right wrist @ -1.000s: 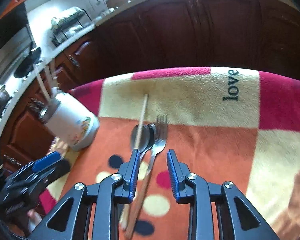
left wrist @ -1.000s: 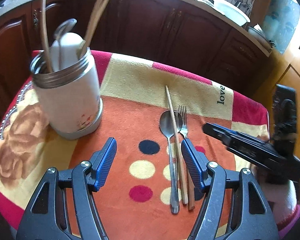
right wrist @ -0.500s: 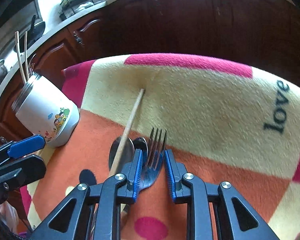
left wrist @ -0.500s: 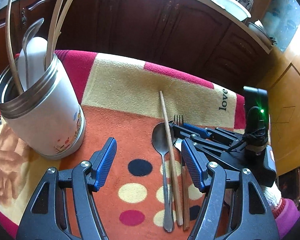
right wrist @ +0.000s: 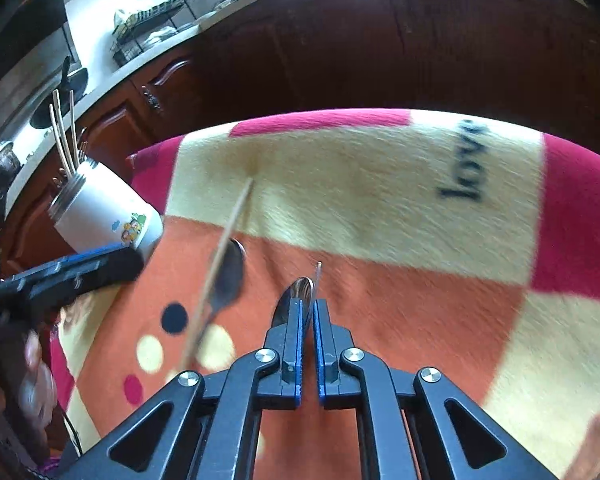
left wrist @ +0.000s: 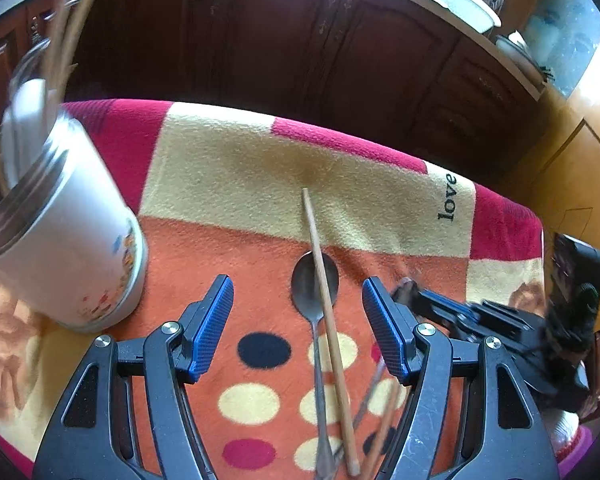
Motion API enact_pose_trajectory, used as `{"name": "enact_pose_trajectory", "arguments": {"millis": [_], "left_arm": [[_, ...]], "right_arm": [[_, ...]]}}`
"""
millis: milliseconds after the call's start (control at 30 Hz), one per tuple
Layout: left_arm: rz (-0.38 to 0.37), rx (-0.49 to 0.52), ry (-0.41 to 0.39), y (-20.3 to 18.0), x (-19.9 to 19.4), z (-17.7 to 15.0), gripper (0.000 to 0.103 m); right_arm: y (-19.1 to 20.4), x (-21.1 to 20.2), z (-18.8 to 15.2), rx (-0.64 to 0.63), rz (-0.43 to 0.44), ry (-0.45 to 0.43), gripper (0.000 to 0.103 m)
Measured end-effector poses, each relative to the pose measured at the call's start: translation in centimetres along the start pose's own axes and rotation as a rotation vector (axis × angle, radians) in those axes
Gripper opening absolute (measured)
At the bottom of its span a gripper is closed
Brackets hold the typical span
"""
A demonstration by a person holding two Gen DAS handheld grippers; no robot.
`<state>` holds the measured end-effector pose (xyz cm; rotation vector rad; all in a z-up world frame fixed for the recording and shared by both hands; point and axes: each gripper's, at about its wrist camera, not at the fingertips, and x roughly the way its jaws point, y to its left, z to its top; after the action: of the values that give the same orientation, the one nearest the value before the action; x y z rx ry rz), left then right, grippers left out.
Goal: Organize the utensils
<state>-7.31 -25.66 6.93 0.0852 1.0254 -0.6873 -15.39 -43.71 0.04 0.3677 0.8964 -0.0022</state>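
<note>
Since a second ago: right gripper [right wrist: 307,312] closed on the fork [right wrist: 306,292] and spoon, raising them (blurred).
Means: ready for the white jar [left wrist: 60,240].
Left gripper [left wrist: 298,320]: spread, empty.
Remaining: steel spoon [left wrist: 314,288] and chopstick [left wrist: 324,268] lie crossed on the blanket [left wrist: 228,176].

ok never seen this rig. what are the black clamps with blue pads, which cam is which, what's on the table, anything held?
No robot here: a person holds a two-finger gripper in each hand, each with a fisheye camera looking along its fingers. In the left wrist view the left gripper is open and empty above a spoon and chopstick lying on the patterned blanket, beside a white utensil jar. In the right wrist view the right gripper is shut on metal cutlery, seemingly a fork and spoon seen edge-on, lifted off the blanket.
</note>
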Motion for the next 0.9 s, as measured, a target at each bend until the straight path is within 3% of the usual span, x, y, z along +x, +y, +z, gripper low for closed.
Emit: {"name": "enact_pose_trajectory", "arguments": {"millis": [167, 300, 567, 633, 733, 800, 900], "left_arm": [[0.002, -0.012, 0.038, -0.6, 2.8, 1.7, 0.067], [0.013, -0.03, 0.062, -0.4, 4.6, 2.8, 0.067], [-0.005, -0.037, 0.098, -0.4, 6.8, 4.1, 0.059], [-0.014, -0.031, 0.112, -0.6, 7.1, 4.1, 0.054], [-0.024, -0.02, 0.133, -1.0, 7.9, 4.4, 0.038], [-0.032, -0.019, 0.139, -1.0, 8.3, 4.5, 0.018], [-0.052, -0.026, 0.148, -0.8, 8.6, 4.6, 0.009]], "right_arm": [[-1.0, -0.8, -0.2, 0.044, 0.001, 0.015, 0.009], [-0.9, -2.2, -0.7, 0.054, 0.01, -0.023, 0.01], [-0.1, -2.4, -0.5, -0.027, 0.005, -0.024, 0.01], [0.1, -1.5, -0.1, -0.041, 0.001, -0.004, 0.01], [-0.2, -0.7, -0.1, -0.046, 0.014, 0.015, 0.01], [-0.4, -0.6, -0.1, -0.032, 0.03, 0.009, 0.01], [-0.8, -0.4, 0.2, -0.009, 0.068, -0.005, 0.01]]}}
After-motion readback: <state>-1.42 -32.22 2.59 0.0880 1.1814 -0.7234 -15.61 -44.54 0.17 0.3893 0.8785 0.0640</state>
